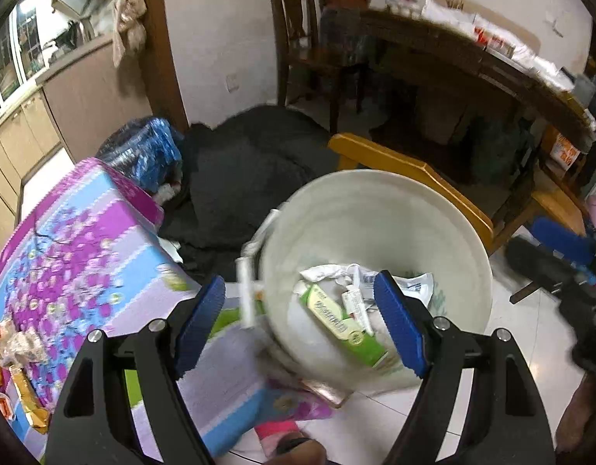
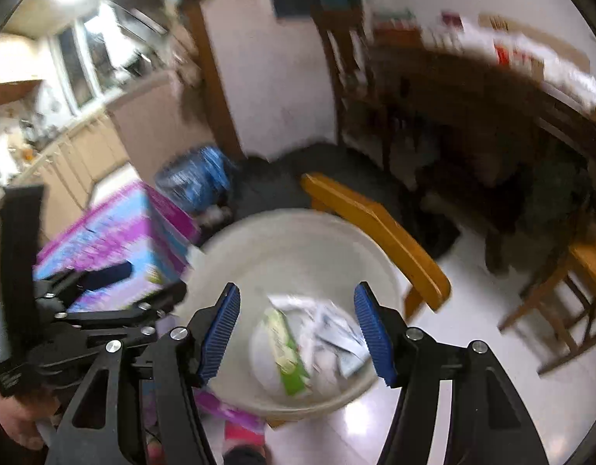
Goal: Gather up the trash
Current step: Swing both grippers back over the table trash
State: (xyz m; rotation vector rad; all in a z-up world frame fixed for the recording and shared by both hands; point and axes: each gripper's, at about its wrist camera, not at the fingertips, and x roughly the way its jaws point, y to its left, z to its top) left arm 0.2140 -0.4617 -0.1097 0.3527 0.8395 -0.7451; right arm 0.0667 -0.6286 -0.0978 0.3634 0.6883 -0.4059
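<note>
Tiled floor (image 1: 510,310), white bucket (image 1: 375,209), green carton (image 1: 342,319) inside

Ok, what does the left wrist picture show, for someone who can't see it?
A white bucket on the floor holds trash: a green carton, a small tube and crumpled paper. The left gripper hangs above it, jaws open and empty, beside a table in a purple and blue cloth.

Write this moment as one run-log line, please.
left gripper: open, empty | right gripper: open, empty | bucket: green carton, crumpled paper inside
</note>
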